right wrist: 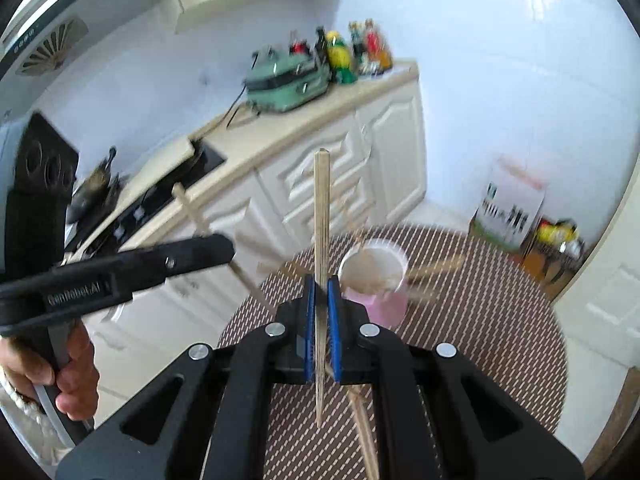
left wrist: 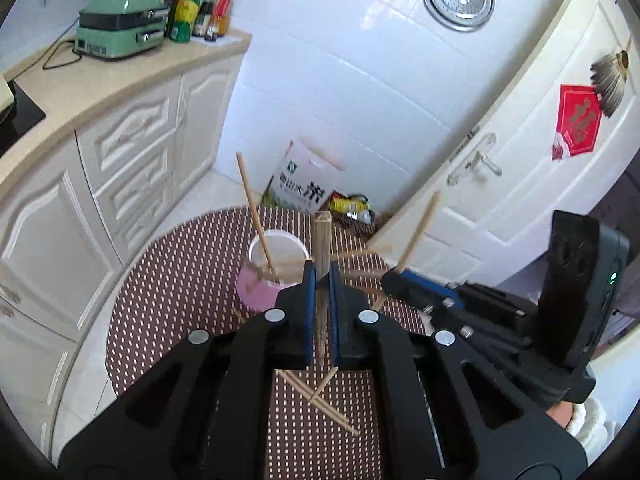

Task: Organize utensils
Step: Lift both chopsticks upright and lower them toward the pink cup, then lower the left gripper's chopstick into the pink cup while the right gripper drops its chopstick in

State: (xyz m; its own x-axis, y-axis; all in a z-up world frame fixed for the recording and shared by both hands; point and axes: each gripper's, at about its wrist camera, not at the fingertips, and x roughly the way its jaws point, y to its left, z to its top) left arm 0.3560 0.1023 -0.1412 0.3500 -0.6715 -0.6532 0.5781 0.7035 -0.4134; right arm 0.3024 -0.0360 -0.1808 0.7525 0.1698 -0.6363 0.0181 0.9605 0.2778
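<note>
The left hand-held gripper (left wrist: 322, 276) is clamped narrow on one wooden chopstick (left wrist: 321, 236), which stands nearly upright between the blue pads, its square end above the jaws and its thin tip below them. The right hand-held gripper (right wrist: 321, 290) grips a second chopstick (right wrist: 321, 208) the same way, also upright. In the left wrist view the right hand-held gripper appears at the right, its chopstick leaning up and away; in the right wrist view the left one reaches in from the left, held by a hand (right wrist: 74, 380).

Just beyond both sets of jaws sits a pink cup (left wrist: 264, 280) with a white rim, on a round table with a brown dotted mat (left wrist: 168, 292). One chopstick (left wrist: 254, 212) already leans in the cup (blur hides the count in the right wrist view). More loose chopsticks (left wrist: 316, 398) lie crossed on the mat, nearer than the cup.

Farther off, at the left, the counter (left wrist: 120, 76) carries a green appliance (left wrist: 120, 28) and several bottles (left wrist: 200, 10).
</note>
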